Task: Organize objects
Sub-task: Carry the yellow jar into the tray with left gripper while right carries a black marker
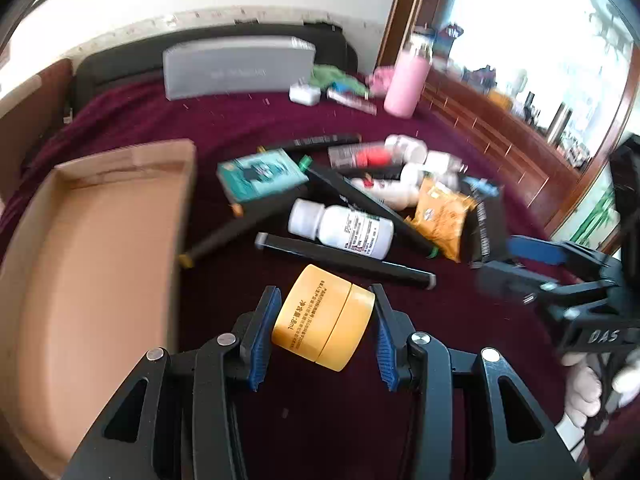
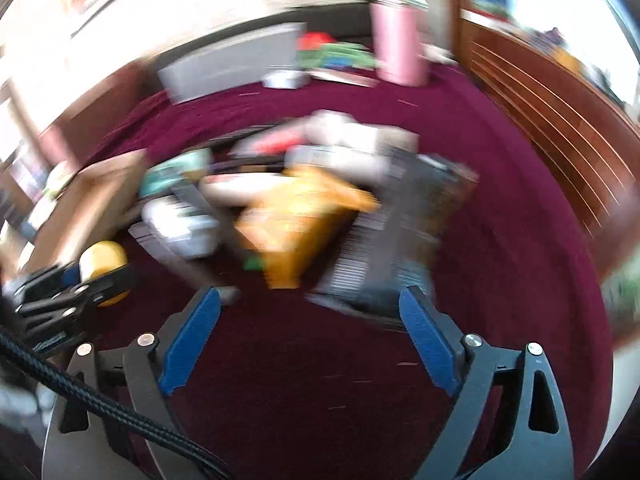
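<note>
The left gripper (image 1: 325,322) is clamped on a yellow jar (image 1: 323,318), holding it above the dark red cloth (image 1: 224,120), just beside the cardboard box (image 1: 100,248). The right gripper (image 2: 310,330) has its blue fingers (image 2: 190,342) wide apart with nothing between them, near the blurry pile (image 2: 304,200).
</note>
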### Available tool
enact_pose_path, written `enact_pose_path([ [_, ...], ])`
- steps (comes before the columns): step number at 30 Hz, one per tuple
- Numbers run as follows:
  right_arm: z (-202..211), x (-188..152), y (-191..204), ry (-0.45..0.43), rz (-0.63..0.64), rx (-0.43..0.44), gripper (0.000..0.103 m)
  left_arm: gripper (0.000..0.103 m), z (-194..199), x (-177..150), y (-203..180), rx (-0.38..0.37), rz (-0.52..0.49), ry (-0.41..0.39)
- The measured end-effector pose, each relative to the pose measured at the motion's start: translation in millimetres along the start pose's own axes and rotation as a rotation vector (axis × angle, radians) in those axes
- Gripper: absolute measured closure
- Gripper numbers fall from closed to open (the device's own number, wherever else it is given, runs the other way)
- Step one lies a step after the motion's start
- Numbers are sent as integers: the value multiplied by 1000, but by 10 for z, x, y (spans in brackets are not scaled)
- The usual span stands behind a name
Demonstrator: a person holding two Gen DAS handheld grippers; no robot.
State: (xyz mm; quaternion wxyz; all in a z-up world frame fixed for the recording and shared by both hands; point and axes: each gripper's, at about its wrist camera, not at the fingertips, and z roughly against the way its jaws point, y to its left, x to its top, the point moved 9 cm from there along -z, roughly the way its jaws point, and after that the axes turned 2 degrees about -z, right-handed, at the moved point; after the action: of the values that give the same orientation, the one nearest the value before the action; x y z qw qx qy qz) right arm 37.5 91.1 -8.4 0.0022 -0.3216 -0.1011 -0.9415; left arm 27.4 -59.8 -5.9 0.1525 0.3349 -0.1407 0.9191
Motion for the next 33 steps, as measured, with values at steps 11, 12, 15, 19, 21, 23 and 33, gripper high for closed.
enact_pose_path([
  [11,-811,-45,564,252,189,-18,51,65,692,-170,615,16,107,-92],
  [12,-829,-37,598,258,198,-28,52,65,684,-184,644,15,112,-89],
  [15,-924,36,641,260,212,-64,55,65,672,-230,730,17,131,-89],
  [19,-944,43,755,238,217,-69,74,65,686,-287,792,20,147,-92],
  [21,-909,18,775,248,202,-48,85,64,716,-291,846,32,156,-99],
  [23,-857,-17,802,256,168,-5,91,64,752,-291,902,38,167,-105],
  [33,-366,334,1255,204,-7,331,90,64,898,88,1233,108,140,-129],
])
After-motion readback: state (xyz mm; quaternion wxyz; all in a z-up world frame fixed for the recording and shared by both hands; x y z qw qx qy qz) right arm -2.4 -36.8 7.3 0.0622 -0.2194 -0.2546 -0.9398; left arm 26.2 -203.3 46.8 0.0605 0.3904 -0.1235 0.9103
